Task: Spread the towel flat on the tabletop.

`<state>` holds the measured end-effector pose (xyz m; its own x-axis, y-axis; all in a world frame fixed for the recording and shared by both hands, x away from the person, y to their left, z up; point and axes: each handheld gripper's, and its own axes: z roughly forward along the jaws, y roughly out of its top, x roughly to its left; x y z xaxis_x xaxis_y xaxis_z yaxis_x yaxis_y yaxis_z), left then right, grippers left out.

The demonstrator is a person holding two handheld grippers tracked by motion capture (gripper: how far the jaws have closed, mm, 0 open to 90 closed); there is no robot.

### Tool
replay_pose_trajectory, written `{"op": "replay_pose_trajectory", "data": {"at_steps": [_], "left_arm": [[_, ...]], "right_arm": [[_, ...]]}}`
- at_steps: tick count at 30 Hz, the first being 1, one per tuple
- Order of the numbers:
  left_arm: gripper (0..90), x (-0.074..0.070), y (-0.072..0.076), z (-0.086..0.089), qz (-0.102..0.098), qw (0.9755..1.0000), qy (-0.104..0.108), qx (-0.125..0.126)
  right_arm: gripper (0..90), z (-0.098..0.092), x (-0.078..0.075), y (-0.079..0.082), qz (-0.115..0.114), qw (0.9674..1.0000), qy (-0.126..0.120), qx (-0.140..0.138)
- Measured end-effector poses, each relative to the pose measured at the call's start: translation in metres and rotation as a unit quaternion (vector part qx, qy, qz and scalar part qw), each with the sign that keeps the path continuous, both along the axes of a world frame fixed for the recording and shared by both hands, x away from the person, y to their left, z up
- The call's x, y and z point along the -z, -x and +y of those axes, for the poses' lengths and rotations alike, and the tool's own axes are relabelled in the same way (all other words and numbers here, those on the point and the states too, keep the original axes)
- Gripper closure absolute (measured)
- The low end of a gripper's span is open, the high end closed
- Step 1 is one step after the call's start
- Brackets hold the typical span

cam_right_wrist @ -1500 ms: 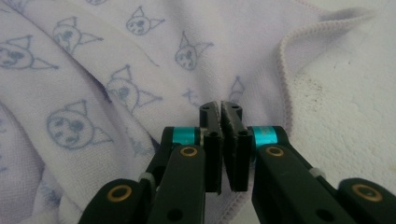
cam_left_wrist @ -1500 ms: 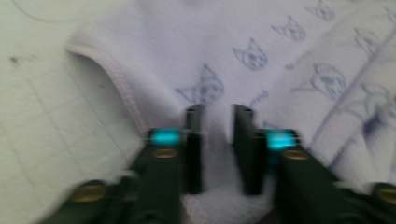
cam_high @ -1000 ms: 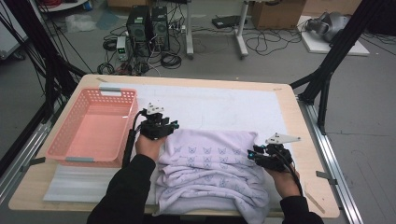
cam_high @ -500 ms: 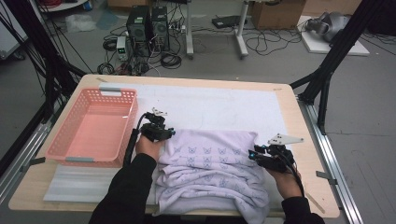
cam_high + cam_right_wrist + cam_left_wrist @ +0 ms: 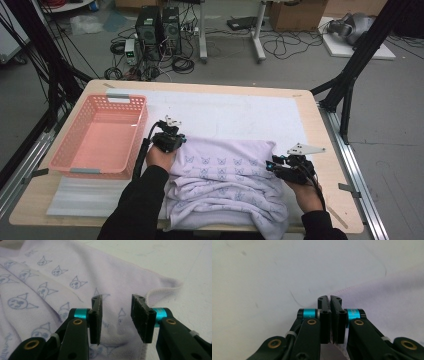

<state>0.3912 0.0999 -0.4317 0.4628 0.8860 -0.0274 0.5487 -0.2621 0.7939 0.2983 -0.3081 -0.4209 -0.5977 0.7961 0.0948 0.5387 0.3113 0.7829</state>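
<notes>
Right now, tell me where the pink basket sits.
In the high view the pink basket sits at the table's left side, beside the left gripper and the lilac garment.

black sleeves (image 5: 140,210), black grippers with teal collars, brass screws and trailing cables.

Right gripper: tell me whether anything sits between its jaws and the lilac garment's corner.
Nothing visible does. The right gripper has its jaws open directly over the lilac printed garment, near its corner by the white mat, with no other object in between.
</notes>
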Motion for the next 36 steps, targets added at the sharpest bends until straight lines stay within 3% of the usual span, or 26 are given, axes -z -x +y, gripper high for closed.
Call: {"op": "replay_pose_trajectory", "data": {"at_steps": [2, 4, 6, 7, 9, 11, 15, 18, 20, 23, 25, 26, 28, 29, 31, 34, 36], "left_arm": [[86.4, -0.005, -0.002, 0.006, -0.036, 0.9990, 0.015, -0.023], [86.3, -0.006, -0.004, 0.012, -0.051, 0.9975, 0.028, -0.040], [84.9, -0.003, -0.008, 0.017, -0.044, 0.9974, 0.035, -0.044], [80.0, -0.001, -0.009, 0.018, -0.038, 0.9974, 0.039, -0.047], [62.5, 0.002, -0.011, 0.020, -0.024, 0.9970, 0.052, -0.053], [51.7, 0.004, -0.013, 0.020, -0.015, 0.9964, 0.059, -0.059], [49.6, 0.011, -0.015, 0.018, 0.008, 0.9970, 0.061, -0.047], [50.2, 0.017, -0.018, 0.017, 0.029, 0.9972, 0.056, -0.040], [53.5, 0.018, -0.017, 0.013, 0.022, 0.9983, 0.038, -0.038], [67.2, 0.018, -0.017, 0.014, 0.018, 0.9989, 0.028, -0.033], [81.3, 0.018, -0.018, 0.017, 0.024, 0.9985, 0.040, -0.028], [82.9, 0.018, -0.018, 0.017, 0.023, 0.9986, 0.039, -0.026], [83.9, 0.018, -0.018, 0.016, 0.021, 0.9988, 0.037, -0.023], [84.2, 0.018, -0.018, 0.017, 0.023, 0.9987, 0.041, -0.023], [84.6, 0.018, -0.019, 0.018, 0.026, 0.9978, 0.054, -0.025], [84.9, 0.015, -0.021, 0.018, 0.007, 0.9964, 0.078, -0.032], [84.7, 0.011, -0.025, 0.016, 0.002, 0.9960, 0.082, -0.037]], "right_arm": [[61.0, -0.001, 0.000, -0.001, -0.001, 1.0000, -0.001, 0.003], [59.7, -0.002, 0.001, -0.004, -0.002, 0.9999, 0.000, 0.010], [58.1, -0.004, 0.002, -0.009, -0.006, 0.9998, -0.001, 0.021], [57.0, -0.005, 0.002, -0.011, -0.005, 0.9996, -0.002, 0.028], [55.6, -0.008, 0.003, -0.018, -0.005, 0.9991, -0.004, 0.043], [52.5, -0.012, 0.002, -0.027, -0.005, 0.9984, -0.007, 0.056], [50.6, -0.014, -0.001, -0.051, 0.002, 0.9965, -0.019, 0.081], [47.9, -0.006, -0.001, -0.070, 0.017, 0.9963, -0.012, 0.084], [47.6, 0.002, 0.003, -0.084, 0.033, 0.9957, 0.009, 0.086], [47.6, 0.011, 0.011, -0.100, 0.050, 0.9938, 0.027, 0.096], [51.4, 0.015, 0.015, -0.107, 0.065, 0.9919, 0.046, 0.099], [54.5, 0.017, 0.018, -0.110, 0.069, 0.9914, 0.057, 0.096], [79.2, 0.018, 0.015, -0.111, 0.066, 0.9918, 0.066, 0.088], [84.8, 0.018, 0.014, -0.112, 0.073, 0.9927, 0.061, 0.074], [86.0, 0.019, 0.013, -0.113, 0.063, 0.9928, 0.082, 0.061], [86.2, 0.016, 0.012, -0.118, 0.050, 0.9933, 0.083, 0.064], [86.1, 0.013, 0.011, -0.123, 0.035, 0.9936, 0.088, 0.063]]}}
